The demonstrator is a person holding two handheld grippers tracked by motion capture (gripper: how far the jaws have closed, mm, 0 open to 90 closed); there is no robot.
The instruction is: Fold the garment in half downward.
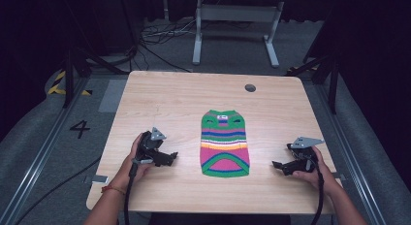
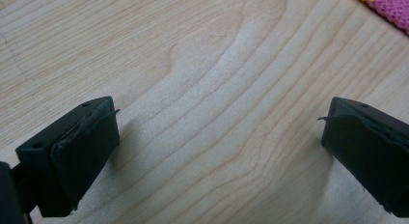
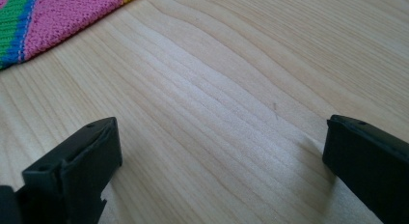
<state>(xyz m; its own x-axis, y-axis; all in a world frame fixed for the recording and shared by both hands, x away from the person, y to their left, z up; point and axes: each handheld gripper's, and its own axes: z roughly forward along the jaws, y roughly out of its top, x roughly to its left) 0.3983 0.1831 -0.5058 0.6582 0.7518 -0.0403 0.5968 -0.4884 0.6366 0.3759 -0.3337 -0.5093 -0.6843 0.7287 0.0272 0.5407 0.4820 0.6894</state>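
A small knitted garment striped in green, pink, orange, white and blue lies flat at the middle of the wooden table, its green collar end away from me. My left gripper rests low over the table to the garment's left, open, with bare wood between its jaws. My right gripper sits to the garment's right, also open and holding nothing. A pink and yellow corner of the garment shows in the left gripper view, and a pink, blue and green edge in the right gripper view.
A round cable hole sits near the table's far edge. Beyond the table stand a white metal frame and loose cables on the grey floor. Black stands flank the table at left and right.
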